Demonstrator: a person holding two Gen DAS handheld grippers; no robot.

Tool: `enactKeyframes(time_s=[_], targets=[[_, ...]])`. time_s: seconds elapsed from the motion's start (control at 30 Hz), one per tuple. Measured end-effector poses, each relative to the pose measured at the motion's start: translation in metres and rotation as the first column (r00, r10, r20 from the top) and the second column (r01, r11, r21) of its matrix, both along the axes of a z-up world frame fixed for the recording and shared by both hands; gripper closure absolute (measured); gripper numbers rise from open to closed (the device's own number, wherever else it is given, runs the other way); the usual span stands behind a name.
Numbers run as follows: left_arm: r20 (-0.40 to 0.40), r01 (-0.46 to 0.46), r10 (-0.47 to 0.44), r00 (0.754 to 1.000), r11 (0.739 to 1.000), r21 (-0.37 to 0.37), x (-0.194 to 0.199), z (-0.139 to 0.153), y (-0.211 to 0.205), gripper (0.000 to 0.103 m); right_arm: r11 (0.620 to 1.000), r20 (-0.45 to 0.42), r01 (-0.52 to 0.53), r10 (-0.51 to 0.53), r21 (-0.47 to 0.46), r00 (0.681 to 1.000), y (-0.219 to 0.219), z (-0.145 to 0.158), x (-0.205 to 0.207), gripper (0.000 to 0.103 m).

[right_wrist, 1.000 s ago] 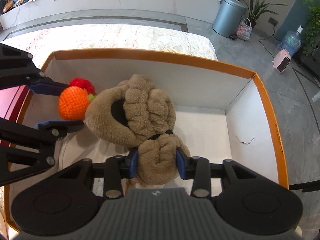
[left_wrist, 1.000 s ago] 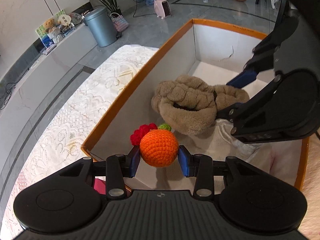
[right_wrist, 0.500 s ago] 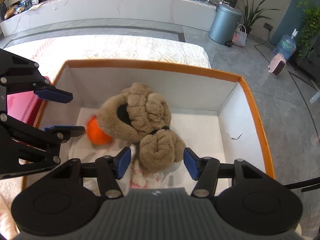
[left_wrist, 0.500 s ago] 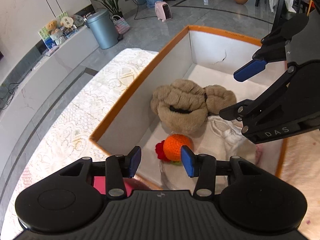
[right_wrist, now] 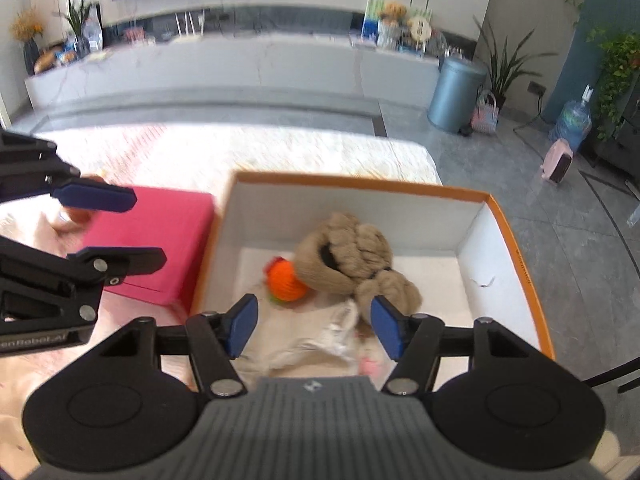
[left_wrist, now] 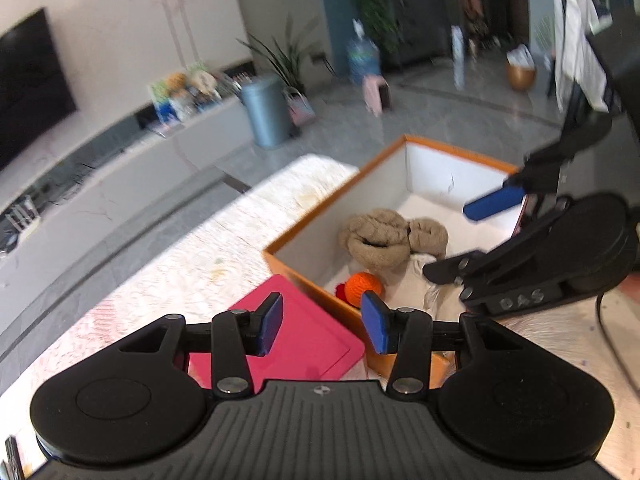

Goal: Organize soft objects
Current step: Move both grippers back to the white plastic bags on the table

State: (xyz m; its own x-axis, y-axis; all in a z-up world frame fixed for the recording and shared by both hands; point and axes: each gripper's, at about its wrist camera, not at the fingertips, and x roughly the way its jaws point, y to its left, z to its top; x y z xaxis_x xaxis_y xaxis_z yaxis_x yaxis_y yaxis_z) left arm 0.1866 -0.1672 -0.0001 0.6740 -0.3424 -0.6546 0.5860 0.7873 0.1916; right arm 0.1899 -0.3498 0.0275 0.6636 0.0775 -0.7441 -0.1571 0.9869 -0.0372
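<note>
Two hand-held grippers are hanging above the scene with nothing in them. The left hand-held gripper (left_wrist: 322, 328) is sitting wide at the bottom middle of its own view, blue pads apart, only the pink lid (left_wrist: 296, 336) and a box corner showing through the gap. The right hand-held gripper (right_wrist: 314, 326) is opening its jaws at the bottom of its view, and nothing is pinched between them either, just the pale cloth (right_wrist: 320, 336) lying far below.

All the soft stuff is sitting inside the orange-rimmed box (right_wrist: 528, 276) in the middle of the right view. The fuzzy brown toy (right_wrist: 352, 260) is slumping against the back wall, and the orange knitted ball (right_wrist: 284, 280) is tucked right up against its left side, touching it. My guess is they're huddled there because that's simply where they got let go, and plush doesn't roll.

That pink lid is lying flat on the tabletop (left_wrist: 192, 256) just left of the box, probably parked there so the box is staying open for loading.
</note>
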Motion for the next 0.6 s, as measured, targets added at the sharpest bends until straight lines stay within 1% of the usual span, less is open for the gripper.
enactKeyframes(time_s=[0.13,0.2,0.3,0.37,0.43,0.53,0.6], targets=[[0.058,-0.081,0.085,0.995,0.994,-0.074,-0.032,0.012,0.026,0.049,0.999,0.1,0.009,-0.013,0.045,0.995,0.026,0.009,-0.033,0.041],[0.065,-0.13,0.139,0.988,0.984,-0.118,-0.045,0.014,0.04,0.049,0.997,0.136,0.012,-0.022,0.078,0.99,0.039,0.01,-0.05,0.041],[0.07,-0.207,0.223,0.972,0.961,-0.181,-0.063,0.012,0.065,0.049,0.988,0.175,0.02,-0.046,0.15,0.983,0.057,0.008,-0.072,0.041],[0.07,-0.265,0.285,0.956,0.94,-0.213,-0.073,0.007,0.082,0.049,0.98,0.195,0.028,-0.067,0.197,0.978,0.069,0.004,-0.086,0.041],[0.045,-0.334,0.352,0.935,0.915,-0.225,-0.079,0.0,0.097,0.049,0.975,0.216,0.033,-0.082,0.221,0.973,0.081,-0.001,-0.098,0.04],[0.013,-0.42,0.436,0.9,0.875,-0.24,-0.089,-0.011,0.123,0.051,0.974,0.252,0.048,-0.105,0.22,0.962,0.102,-0.01,-0.112,0.04],[-0.015,-0.47,0.482,0.876,0.847,-0.247,-0.094,-0.016,0.14,0.051,0.975,0.26,0.05,-0.107,0.215,0.96,0.115,-0.017,-0.118,0.04]])
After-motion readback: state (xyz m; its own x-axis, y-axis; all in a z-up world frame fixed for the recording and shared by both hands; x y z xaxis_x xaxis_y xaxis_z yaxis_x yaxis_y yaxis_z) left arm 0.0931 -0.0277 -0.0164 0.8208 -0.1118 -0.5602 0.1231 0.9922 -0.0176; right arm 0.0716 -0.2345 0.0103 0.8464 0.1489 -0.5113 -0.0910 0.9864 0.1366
